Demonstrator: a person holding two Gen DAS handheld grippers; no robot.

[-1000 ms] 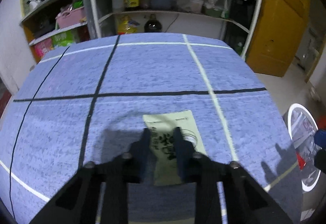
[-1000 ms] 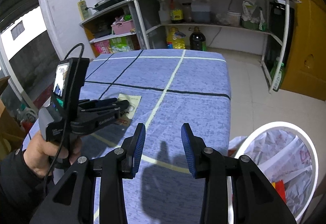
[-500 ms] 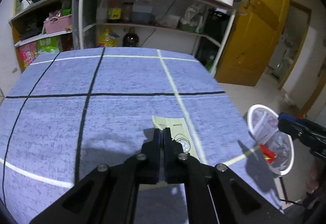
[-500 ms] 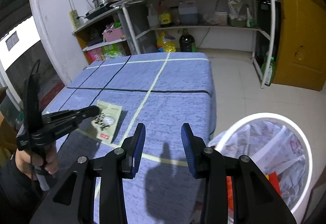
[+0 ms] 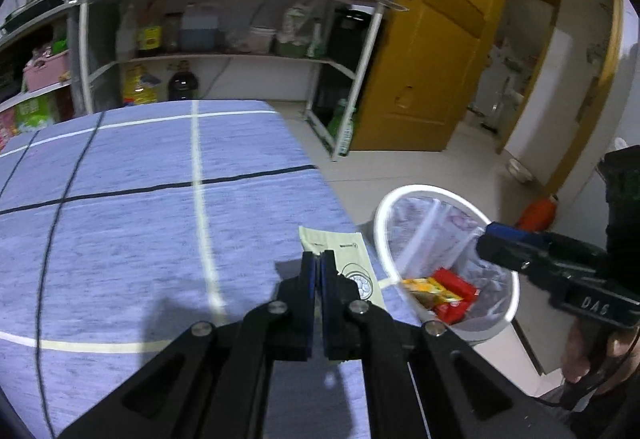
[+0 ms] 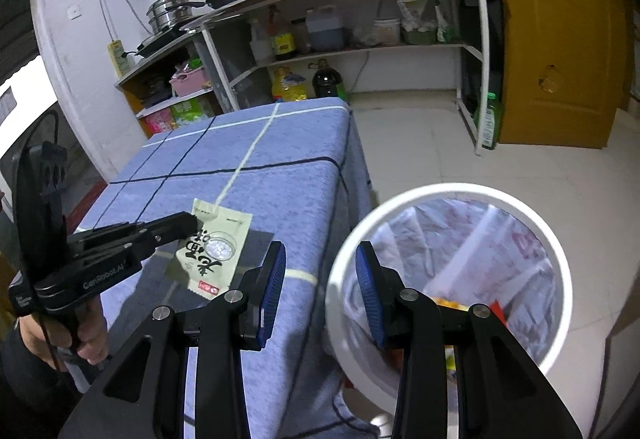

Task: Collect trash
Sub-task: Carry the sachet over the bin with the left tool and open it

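Note:
My left gripper (image 5: pixel 319 258) is shut on a pale green snack packet (image 5: pixel 352 259) and holds it lifted above the blue table's right edge; the right wrist view shows the packet (image 6: pixel 212 247) hanging from the left gripper (image 6: pixel 191 222). A white bin (image 5: pixel 400 199) with a plastic liner stands on the floor right of the table and holds red and yellow wrappers (image 5: pixel 448 291). My right gripper (image 6: pixel 320 279) is open and empty, above the gap between table and bin (image 6: pixel 532 223). It also shows in the left wrist view (image 5: pixel 504 247).
The table (image 5: pixel 140 219) has a blue cloth with black and white lines. Metal shelving (image 5: pixel 224 51) with bottles, pots and a kettle stands behind it. A yellow door (image 5: pixel 436 59) is at the right. Tiled floor (image 6: pixel 420 143) lies beyond the bin.
My left gripper closed on the packet, lifted it and carried it right toward the table edge and bin. My right gripper swung right over the bin's rim, still open.

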